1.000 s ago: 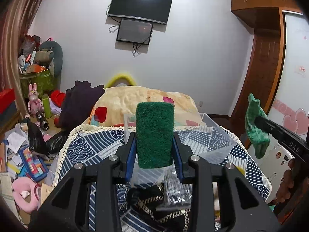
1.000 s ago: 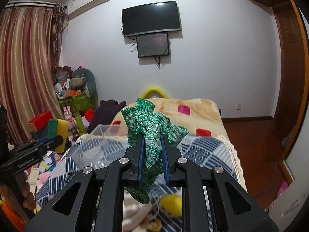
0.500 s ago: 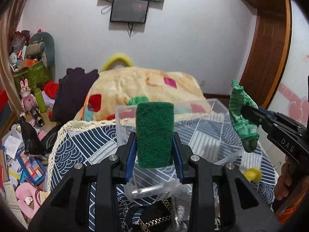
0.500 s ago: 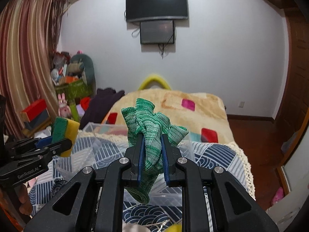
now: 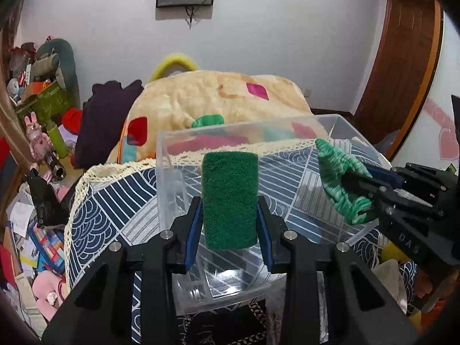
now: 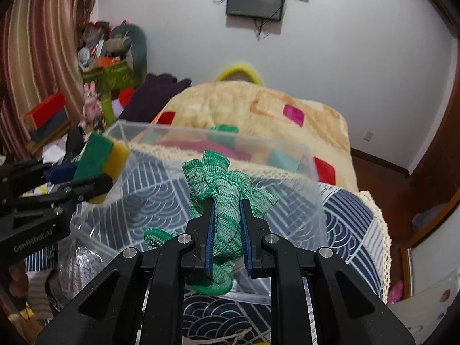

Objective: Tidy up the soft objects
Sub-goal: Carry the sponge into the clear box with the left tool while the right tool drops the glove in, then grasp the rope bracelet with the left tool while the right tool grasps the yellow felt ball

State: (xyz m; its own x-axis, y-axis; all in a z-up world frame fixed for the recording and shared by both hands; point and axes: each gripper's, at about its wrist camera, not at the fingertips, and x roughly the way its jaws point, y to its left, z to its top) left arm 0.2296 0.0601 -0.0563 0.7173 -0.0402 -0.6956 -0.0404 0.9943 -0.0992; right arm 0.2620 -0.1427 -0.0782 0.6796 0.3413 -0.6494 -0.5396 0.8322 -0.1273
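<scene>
My left gripper [image 5: 229, 201] is shut on a green-and-yellow scrub sponge [image 5: 229, 199], held upright over the near end of a clear plastic bin [image 5: 172, 172]. In the right wrist view the sponge [image 6: 100, 158] and left gripper [image 6: 83, 184] sit over the bin's left side. My right gripper [image 6: 225, 204] is shut on a crumpled green knit cloth [image 6: 221, 184], held over the bin [image 6: 287, 155]. In the left wrist view the cloth [image 5: 340, 181] and right gripper [image 5: 359, 185] hang over the bin's right side. The bin rests on a navy patterned cover [image 5: 115, 201].
A beige blanket with coloured patches [image 5: 218, 97] lies behind the bin. Dark clothing [image 5: 106, 115], toys and boxes [image 5: 37, 149] crowd the left floor. A black patterned item [image 5: 224, 327] lies before the bin. A wooden door [image 5: 402, 57] stands at right.
Both grippers have moved forward and down over the clear bin, which now fills the view beneath them. Each keeps its hold on its object.
</scene>
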